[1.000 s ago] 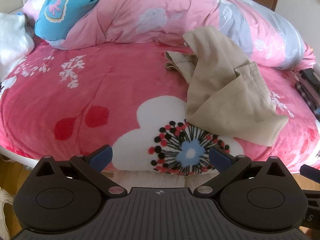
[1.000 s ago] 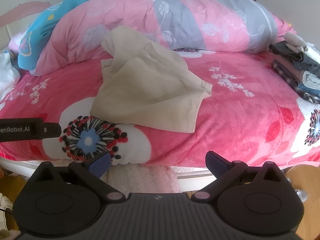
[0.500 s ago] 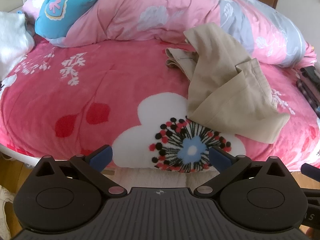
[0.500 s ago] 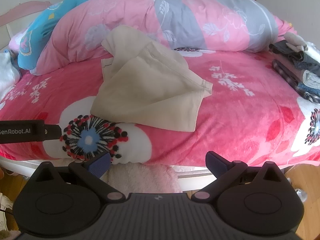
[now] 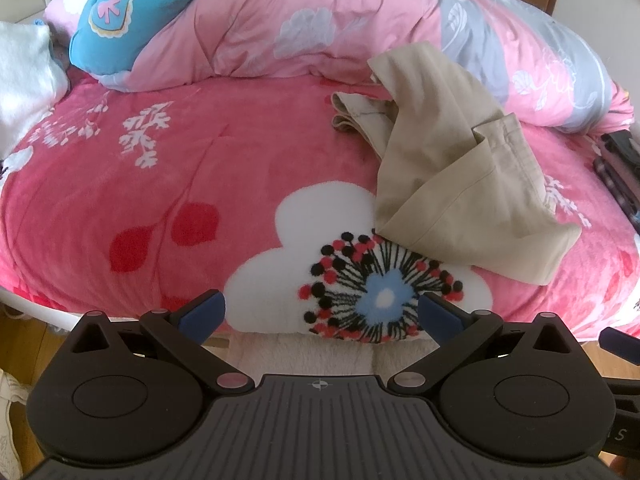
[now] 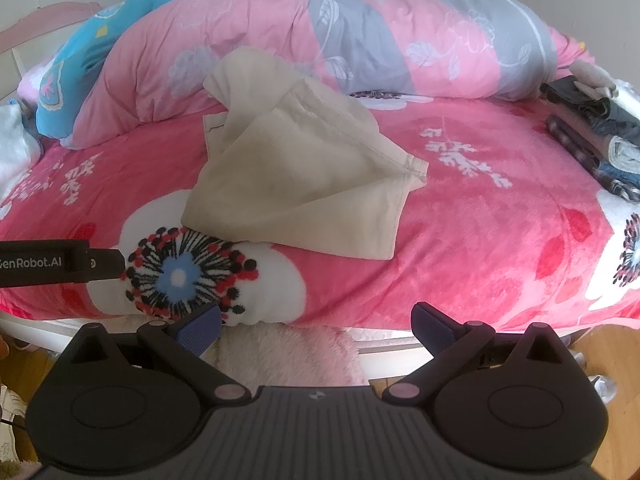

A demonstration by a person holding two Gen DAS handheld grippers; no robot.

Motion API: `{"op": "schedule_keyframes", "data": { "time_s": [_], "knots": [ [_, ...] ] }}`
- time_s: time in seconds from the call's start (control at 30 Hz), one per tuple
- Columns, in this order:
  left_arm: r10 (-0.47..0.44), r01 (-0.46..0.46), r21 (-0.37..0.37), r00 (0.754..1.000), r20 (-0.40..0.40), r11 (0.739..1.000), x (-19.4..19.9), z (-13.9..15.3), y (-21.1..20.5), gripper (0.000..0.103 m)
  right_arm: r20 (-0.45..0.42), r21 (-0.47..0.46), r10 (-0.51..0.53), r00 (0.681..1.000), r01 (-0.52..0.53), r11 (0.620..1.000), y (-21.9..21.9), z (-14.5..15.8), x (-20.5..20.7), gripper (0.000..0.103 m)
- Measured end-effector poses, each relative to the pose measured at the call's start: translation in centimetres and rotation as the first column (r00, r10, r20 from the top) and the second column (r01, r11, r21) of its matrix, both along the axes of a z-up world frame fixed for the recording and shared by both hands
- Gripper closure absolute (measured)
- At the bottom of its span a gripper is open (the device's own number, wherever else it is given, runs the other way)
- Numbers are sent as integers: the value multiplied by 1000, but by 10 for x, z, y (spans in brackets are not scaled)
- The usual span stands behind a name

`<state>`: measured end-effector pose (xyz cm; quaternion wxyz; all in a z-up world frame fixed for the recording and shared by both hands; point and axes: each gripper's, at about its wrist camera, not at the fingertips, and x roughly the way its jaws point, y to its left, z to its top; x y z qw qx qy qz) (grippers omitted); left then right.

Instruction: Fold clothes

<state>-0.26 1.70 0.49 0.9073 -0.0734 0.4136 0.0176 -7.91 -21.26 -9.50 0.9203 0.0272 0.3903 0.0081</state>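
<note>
Nearest, the left hand-held gripper has its jaws spread wide with nothing between them, poised at the near edge of the bed. The right hand-held gripper is also wide apart and empty, at the same edge further right. Beyond them, on the pink flowered blanket, lie crumpled beige trousers, apart from both grippers, the near corner overlapping a white flower print. At the far right sits a stack of folded clothes. Furthest back, a rolled pink and grey quilt runs across the bed, with the trousers' far end resting against it.
</note>
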Motion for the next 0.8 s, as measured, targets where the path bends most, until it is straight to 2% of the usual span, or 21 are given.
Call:
{"op": "schedule_keyframes", "data": {
  "time_s": [0.8],
  "knots": [
    [16, -16, -10, 1000, -8, 1000, 6, -5, 0, 0, -16, 9, -9, 1000, 9, 1000, -1, -5, 6, 0]
  ]
}}
